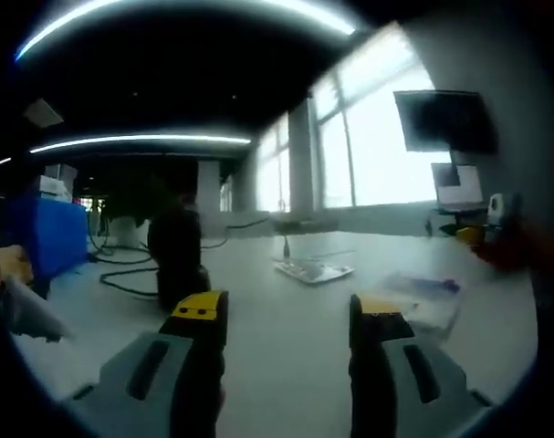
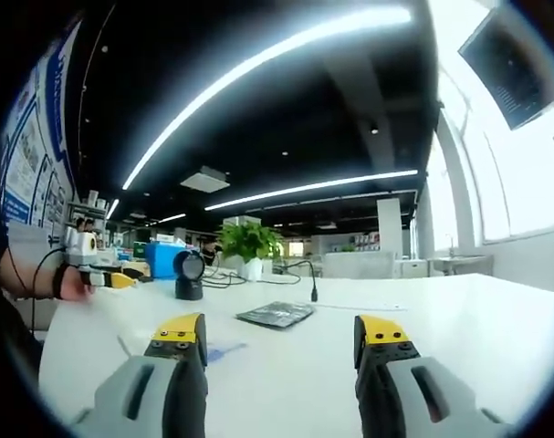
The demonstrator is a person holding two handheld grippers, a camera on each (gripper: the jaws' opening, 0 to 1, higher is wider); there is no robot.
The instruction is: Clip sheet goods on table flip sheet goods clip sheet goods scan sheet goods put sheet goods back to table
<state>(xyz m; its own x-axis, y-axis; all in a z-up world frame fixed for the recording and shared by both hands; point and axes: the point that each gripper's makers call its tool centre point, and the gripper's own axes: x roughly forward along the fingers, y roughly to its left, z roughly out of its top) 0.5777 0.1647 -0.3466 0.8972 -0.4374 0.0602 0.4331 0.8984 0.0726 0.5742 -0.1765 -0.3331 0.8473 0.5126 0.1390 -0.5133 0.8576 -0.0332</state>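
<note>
Left gripper view: the left gripper stands with jaws spread apart, nothing between them, above the white table. A clear sheet package lies ahead of the jaws; a black scanner stands just beyond the left jaw.

Right gripper view: the right gripper is likewise spread and empty. A dark sheet package lies ahead between the jaws, the scanner further left.

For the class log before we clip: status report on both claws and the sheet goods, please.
Left claw open, empty. Right claw open, empty. Sheet goods flat on table, unclipped. Scanner stands beyond; path clear.
</note>
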